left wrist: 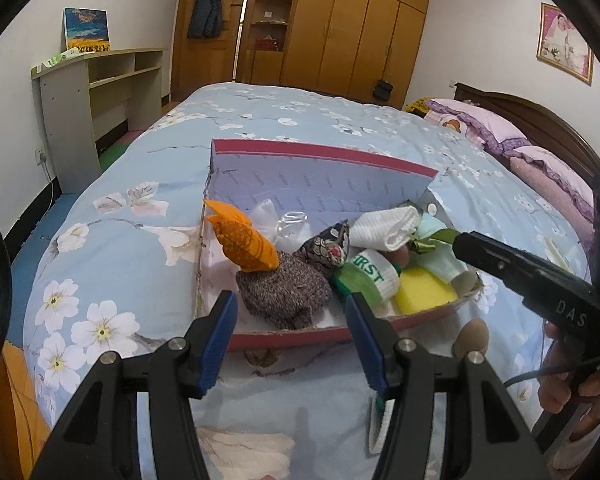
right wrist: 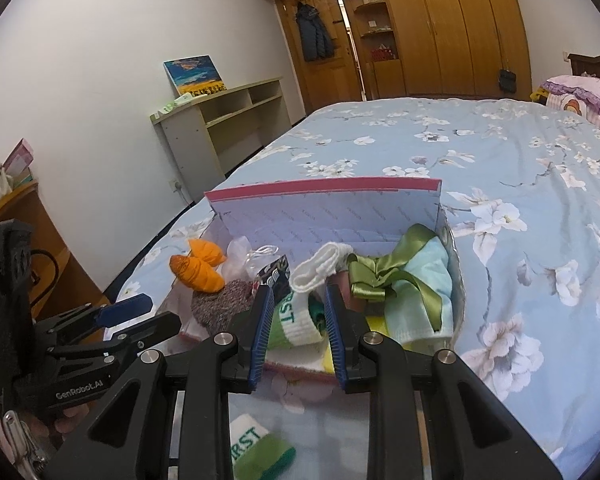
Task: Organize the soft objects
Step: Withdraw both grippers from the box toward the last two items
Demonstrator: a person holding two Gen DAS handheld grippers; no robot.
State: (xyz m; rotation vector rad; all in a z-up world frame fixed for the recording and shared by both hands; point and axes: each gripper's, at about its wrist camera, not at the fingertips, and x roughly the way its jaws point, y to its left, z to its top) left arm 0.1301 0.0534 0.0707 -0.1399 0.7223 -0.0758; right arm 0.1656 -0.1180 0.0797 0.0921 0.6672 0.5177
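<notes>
Both grippers are hanging at the near edge of the open cardboard box (left wrist: 320, 152), which is sitting in the middle of either wrist view on the flowered bedspread (right wrist: 500, 160).

What I am worrying about is the lone green-and-white sock (right wrist: 260, 448) lying outside the box at the bottom of the right view, almost under the tool. It is easily missed from this angle, and its partner (right wrist: 296, 320) is already lying inside. The green ribbon (right wrist: 370, 280) is trailing loose just right of the right tool's tips, so a careless close could be snagging it and dragging its pale cloth out (the pile is heaped high on that side).

The left gripper (left wrist: 292, 300) is standing wide, pads bare and pressing on nothing, with the grey knitted bundle (left wrist: 284, 292) showing beyond the gap. The right gripper (right wrist: 298, 296) is keeping only a narrow slot; as far as I can judge nothing is pinched, and the boxed sock is merely showing through it.
</notes>
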